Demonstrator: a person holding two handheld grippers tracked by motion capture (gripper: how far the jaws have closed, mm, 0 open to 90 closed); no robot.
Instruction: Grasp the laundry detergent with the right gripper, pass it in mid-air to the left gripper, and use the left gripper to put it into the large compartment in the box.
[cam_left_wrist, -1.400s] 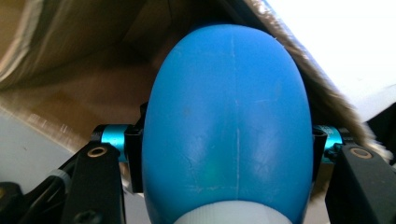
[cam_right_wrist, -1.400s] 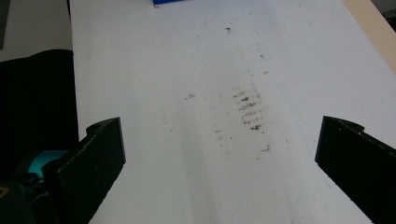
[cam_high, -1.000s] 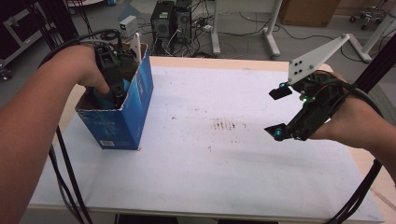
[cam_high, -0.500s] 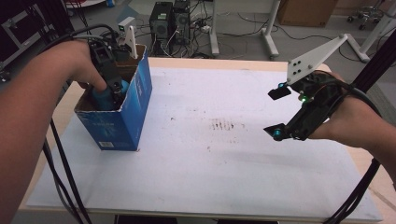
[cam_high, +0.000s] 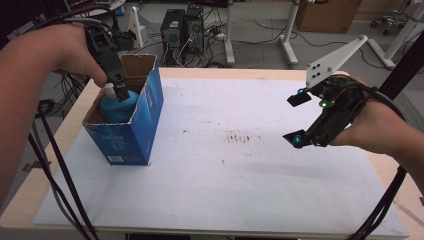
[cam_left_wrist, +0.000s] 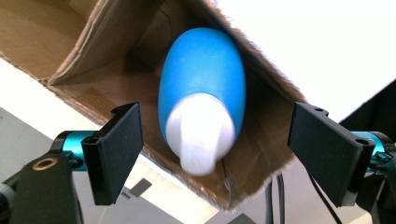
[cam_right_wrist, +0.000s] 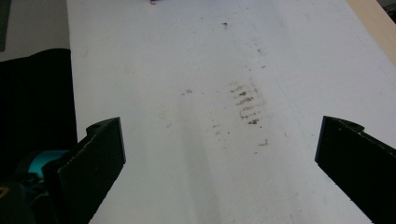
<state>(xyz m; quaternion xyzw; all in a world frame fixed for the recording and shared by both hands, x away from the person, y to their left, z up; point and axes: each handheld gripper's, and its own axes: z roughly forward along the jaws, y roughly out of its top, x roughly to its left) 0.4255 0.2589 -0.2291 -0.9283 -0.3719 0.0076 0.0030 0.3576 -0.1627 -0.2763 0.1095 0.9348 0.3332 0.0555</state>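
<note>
White sheet covers the table (cam_high: 215, 165), computer towers (cam_high: 182, 25) and cables on the floor behind at 12 o'clock. Blue box (cam_high: 131, 131) stands open-topped at 9 o'clock on the sheet, a blue bottle (cam_high: 119, 106) with a white cap inside it, leaning against the box wall; in the left gripper view the bottle (cam_left_wrist: 201, 95) lies cap-up toward the camera inside the cardboard. Change vs the earlier frames: the left gripper (cam_high: 120, 90) was down inside the box with its jaws closed on the bottle, now it has lifted to rim height and the jaws have just been opening. They stand apart on either side of the cap, not touching it, so the bottle is released and sits in the box. Box has not shifted. Left hand (cam_high: 70, 52) comes in from 10 o'clock, wrist bent, gripper pointing steeply down into the box opening. Right gripper (cam_high: 295, 120) unchanged: held above the sheet at 3 o'clock, well apart from the box, pointing toward 9 o'clock and slightly down, jaws wide apart with nothing between them. Its own view looks along the smudged marks (cam_right_wrist: 245, 105) on the sheet. Right hand (cam_high: 370, 122) wraps the gripper body from behind, grey plate on top tilted up toward 1 o'clock.
</note>
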